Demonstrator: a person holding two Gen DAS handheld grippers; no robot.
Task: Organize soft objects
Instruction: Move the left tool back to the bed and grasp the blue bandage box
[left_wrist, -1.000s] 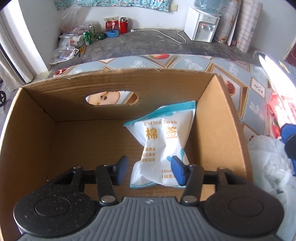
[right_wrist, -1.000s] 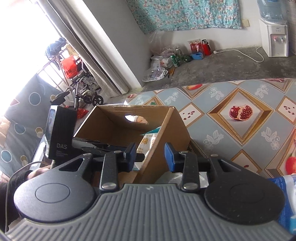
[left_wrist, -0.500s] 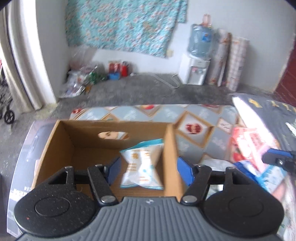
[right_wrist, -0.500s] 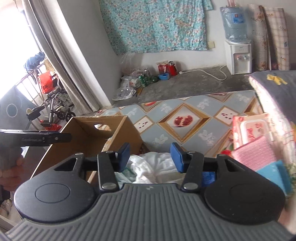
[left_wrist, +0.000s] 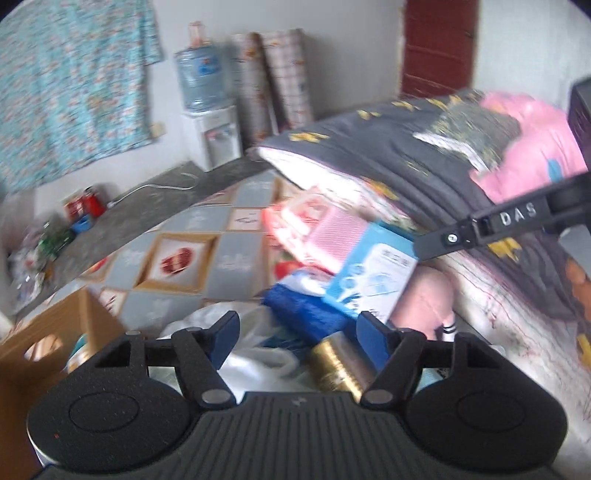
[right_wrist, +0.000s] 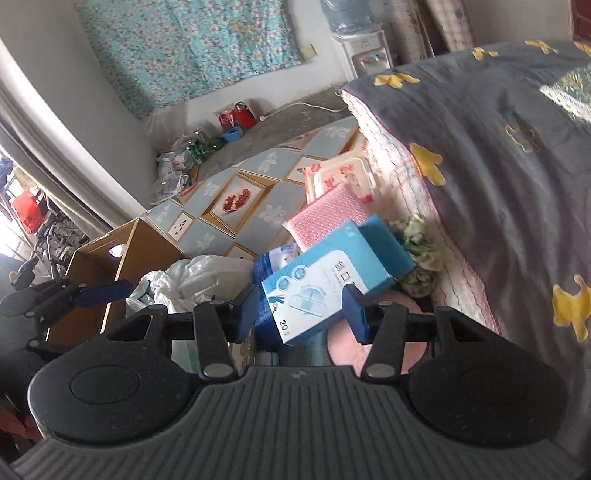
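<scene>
Blue box (right_wrist: 325, 280) of bandages lies right ahead of the right gripper (right_wrist: 301, 308), its near lower corner sitting between the two spread blue pads (right_wrist: 246, 308), nothing clamped. Box is tilted, long axis running from near-left up to far-right, so roughly across the finger line at a slant; jaws look just wide enough for its short side, my judgement. Under and left of the box: a dark blue wrapped pack (right_wrist: 264, 295), touching it. Right of and below the box, a pink rounded soft thing (right_wrist: 384, 332), partly hidden by the right finger. Left of the box, a white plastic bag (right_wrist: 199, 273), and past that the cardboard box (right_wrist: 122, 266) where items seem to go, well apart from the blue box. Behind the box, touching, a pink sponge cloth (right_wrist: 328, 214); behind that a wet-wipe pack (right_wrist: 343, 173). Grey quilt (right_wrist: 498, 155) rises to the right of the box.

Left gripper (left_wrist: 297, 338) also empty, fingers wide apart, hovering over the white bag with a gold roll (left_wrist: 338, 365) between its fingers; view is motion-blurred. From there the blue box (left_wrist: 373, 277) sits farther ahead and to the right, so the right gripper is the nearer one. Right gripper's arm bar crosses above the box in the left view. Likely next pick: the blue box or the pack under it, by the right side; risk is the pad catching the pack below
</scene>
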